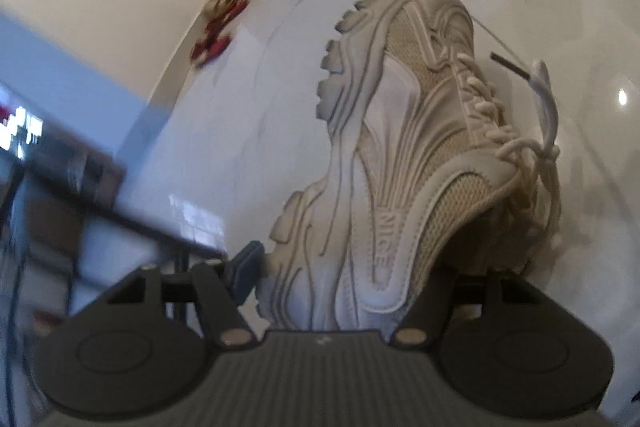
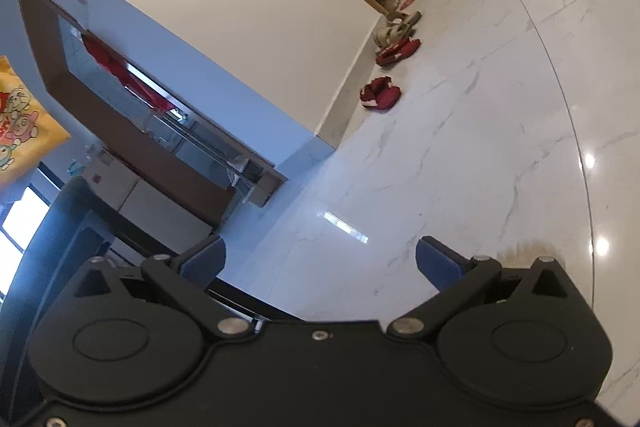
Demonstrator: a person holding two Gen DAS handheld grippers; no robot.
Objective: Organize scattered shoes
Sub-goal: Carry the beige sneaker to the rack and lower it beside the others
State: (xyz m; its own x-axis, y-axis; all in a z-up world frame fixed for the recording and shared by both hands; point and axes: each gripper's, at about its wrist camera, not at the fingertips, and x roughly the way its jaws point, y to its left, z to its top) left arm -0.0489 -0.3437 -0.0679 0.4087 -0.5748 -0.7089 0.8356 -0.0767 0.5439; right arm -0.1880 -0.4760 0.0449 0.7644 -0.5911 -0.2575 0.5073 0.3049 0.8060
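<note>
The left hand-held gripper [image 1: 344, 275] is clamped on the heel end of a beige mesh sneaker [image 1: 408, 155]: one blue pad [image 1: 246, 267] presses the chunky sole at about 7 o'clock of the shoe, while the other finger is hidden behind the collar. The sneaker hangs out from the jaws towards 12 o'clock, toe farthest away, sole turned to 9 o'clock and laces [image 1: 516, 131] to 3 o'clock, with a loose lace end trailing off. It looks lifted off the marble floor [image 1: 248, 99], carried by the heel so the toe can be set down first in line with other shoes. The blurred background suits a shoe in transit.

The right hand-held gripper [image 2: 320, 263] stands wide open and holds nothing; only bare floor shows between its fingers. It is probably kept free for the next pick.

In the right wrist view, a red slipper [image 2: 380, 93] lies at about 1 o'clock beside the white wall [image 2: 248, 39]; farther along, a second red slipper [image 2: 398, 53] and a beige sandal [image 2: 394, 27] sit close together. More footwear clusters at the far top edge, too small to name.
</note>
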